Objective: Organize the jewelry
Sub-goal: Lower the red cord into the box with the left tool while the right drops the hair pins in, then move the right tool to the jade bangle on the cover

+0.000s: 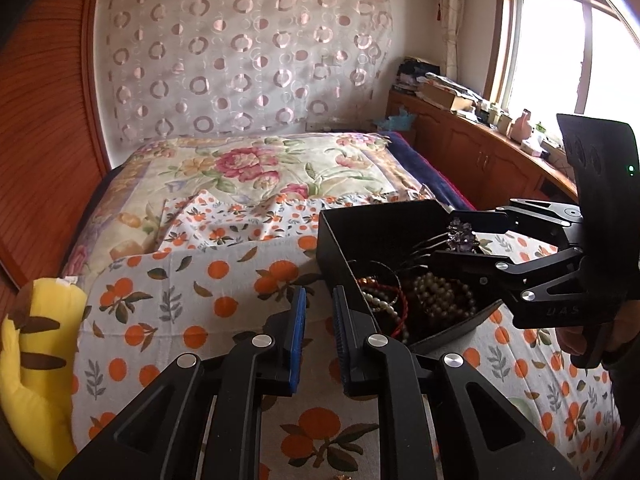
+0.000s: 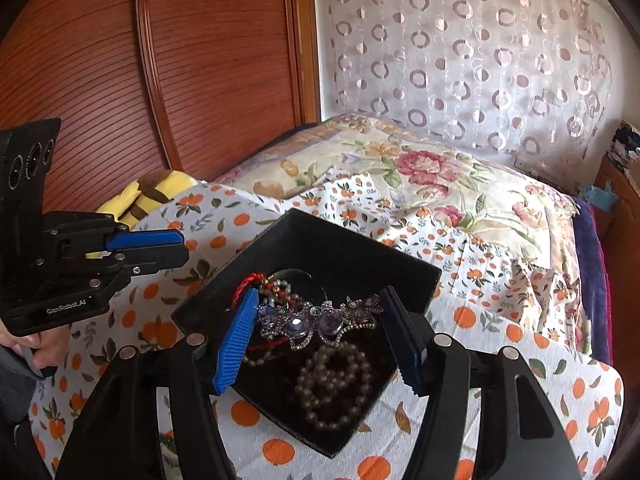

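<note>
A black open box [image 1: 352,228] [image 2: 344,248] sits on the orange-print cloth on the bed. It holds a pearl string [image 2: 332,384] [image 1: 440,292], red cord beads [image 1: 384,300] and other jewelry. My right gripper [image 2: 320,332] is shut on a purple rhinestone hair comb [image 2: 316,322], held just above the box; in the left wrist view the comb [image 1: 464,236] sits between its fingers. My left gripper [image 1: 320,336] is nearly closed and empty, just left of the box's near wall; it also shows in the right wrist view [image 2: 176,248].
A yellow striped plush toy [image 1: 36,360] lies at the bed's left edge. A floral quilt [image 1: 256,168] covers the far bed. A wooden wardrobe [image 2: 160,64] stands left; a cluttered wooden cabinet [image 1: 480,148] runs under the window at right.
</note>
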The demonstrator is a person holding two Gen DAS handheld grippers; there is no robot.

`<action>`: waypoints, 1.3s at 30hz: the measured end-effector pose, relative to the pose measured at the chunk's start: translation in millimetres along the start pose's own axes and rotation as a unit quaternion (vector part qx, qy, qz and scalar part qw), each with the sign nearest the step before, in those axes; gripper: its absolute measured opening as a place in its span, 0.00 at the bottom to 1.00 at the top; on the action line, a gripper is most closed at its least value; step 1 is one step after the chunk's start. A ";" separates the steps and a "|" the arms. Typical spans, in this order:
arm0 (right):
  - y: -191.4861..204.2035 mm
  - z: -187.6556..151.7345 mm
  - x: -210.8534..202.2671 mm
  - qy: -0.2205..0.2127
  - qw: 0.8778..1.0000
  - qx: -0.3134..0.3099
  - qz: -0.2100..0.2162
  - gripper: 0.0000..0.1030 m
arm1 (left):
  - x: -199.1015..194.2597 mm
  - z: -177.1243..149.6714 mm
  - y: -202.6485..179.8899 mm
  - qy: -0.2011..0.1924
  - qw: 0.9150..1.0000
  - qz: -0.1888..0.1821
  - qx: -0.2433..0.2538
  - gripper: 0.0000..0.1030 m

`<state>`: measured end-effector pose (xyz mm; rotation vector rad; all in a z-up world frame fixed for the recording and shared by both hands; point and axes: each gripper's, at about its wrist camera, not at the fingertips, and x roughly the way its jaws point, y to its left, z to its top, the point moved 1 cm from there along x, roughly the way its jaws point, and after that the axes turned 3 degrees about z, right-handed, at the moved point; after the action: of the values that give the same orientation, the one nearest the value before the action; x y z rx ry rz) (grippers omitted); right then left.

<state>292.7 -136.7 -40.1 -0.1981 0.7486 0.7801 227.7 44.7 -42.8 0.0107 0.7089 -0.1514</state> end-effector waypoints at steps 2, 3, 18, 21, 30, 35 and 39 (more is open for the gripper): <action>1.7 -0.4 -1.2 0.000 1.000 0.001 -0.002 0.63 | -0.5 -1.1 -0.4 0.000 1.000 -0.003 -0.001 0.15; 2.3 -0.1 -3.0 -0.003 1.000 0.001 -0.002 0.63 | -1.0 -1.1 -0.6 -0.001 1.000 -0.003 -0.001 0.18; 11.3 -34.5 -60.0 -0.018 0.999 0.016 -0.023 0.66 | -14.5 2.2 -12.9 -0.011 1.000 -0.006 0.011 0.31; 19.8 -54.1 -67.0 -0.008 1.000 0.015 -0.020 0.66 | -23.2 3.3 -20.8 -0.015 1.000 -0.009 0.021 0.32; 43.9 -102.5 -63.6 0.033 0.999 0.011 -0.008 0.48 | -42.3 -16.0 -34.3 -0.007 0.999 -0.016 0.035 0.32; 40.6 -117.0 -56.6 0.055 0.998 0.031 0.014 0.18 | -48.3 -40.3 -39.6 0.009 0.999 -0.020 0.031 0.32; 38.6 -124.5 -53.8 0.067 0.997 0.040 0.028 0.17 | -46.5 -61.3 -43.6 0.030 0.999 -0.027 0.026 0.32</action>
<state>173.5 -192.6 -90.5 -0.1582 0.9146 0.7940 147.0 11.5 -57.4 0.0466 0.7650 -0.2224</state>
